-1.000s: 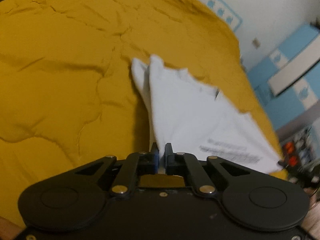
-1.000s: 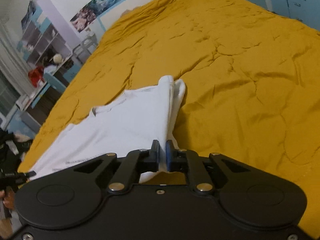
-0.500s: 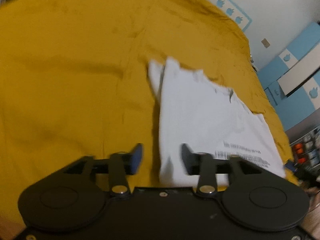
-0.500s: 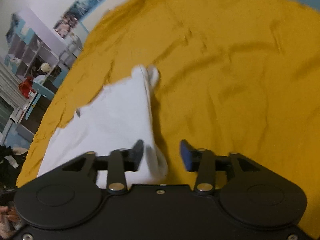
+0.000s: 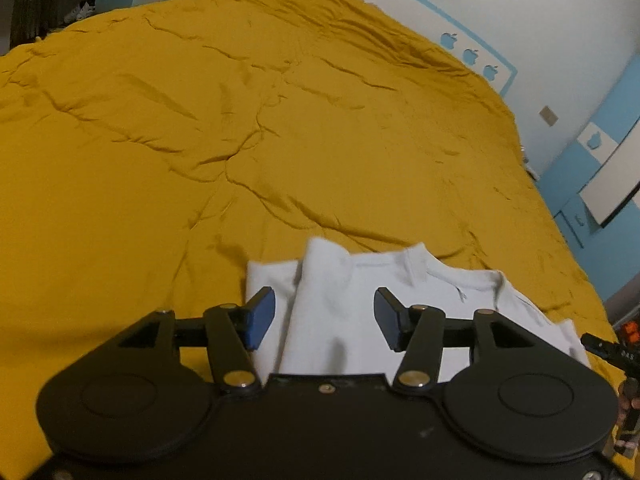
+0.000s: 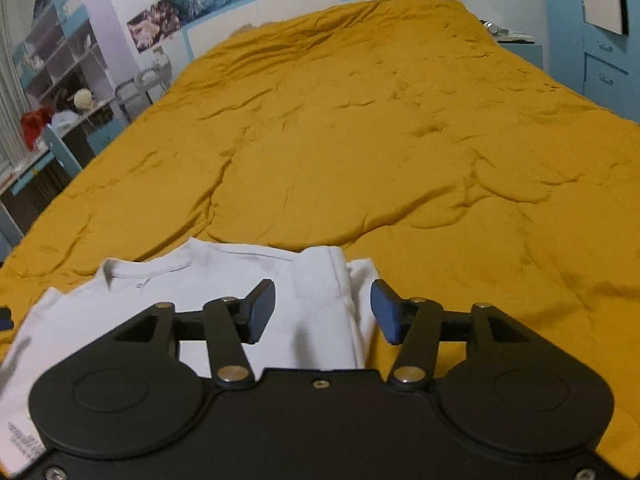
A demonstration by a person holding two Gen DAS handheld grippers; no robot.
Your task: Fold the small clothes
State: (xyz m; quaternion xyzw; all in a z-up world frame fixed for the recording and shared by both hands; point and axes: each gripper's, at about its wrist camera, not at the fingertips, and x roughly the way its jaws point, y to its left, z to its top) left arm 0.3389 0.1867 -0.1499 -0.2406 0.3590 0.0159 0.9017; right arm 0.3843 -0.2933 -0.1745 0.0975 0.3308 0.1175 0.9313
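Note:
A white T-shirt lies flat on the mustard-yellow bed cover, collar toward the far side. In the left wrist view my left gripper hovers over the shirt's left folded edge, its jaws opening, blue pads apart and pressing on nothing. In the right wrist view the same T-shirt lies under my right gripper, which stands over the shirt's right folded sleeve edge. Its jaws are opening too, and the cloth lies below them, not pinched. Printed text shows on the shirt's near hem at the lower left.
The wide yellow cover stretches wrinkled beyond the shirt. Shelves and a desk with clutter stand left of the bed. Blue drawers stand at the right. The other gripper's black tip shows at the right edge.
Both grippers let go of the shirt's edges and opened, then drew back toward the near side. The shirt dropped flat on the cover.

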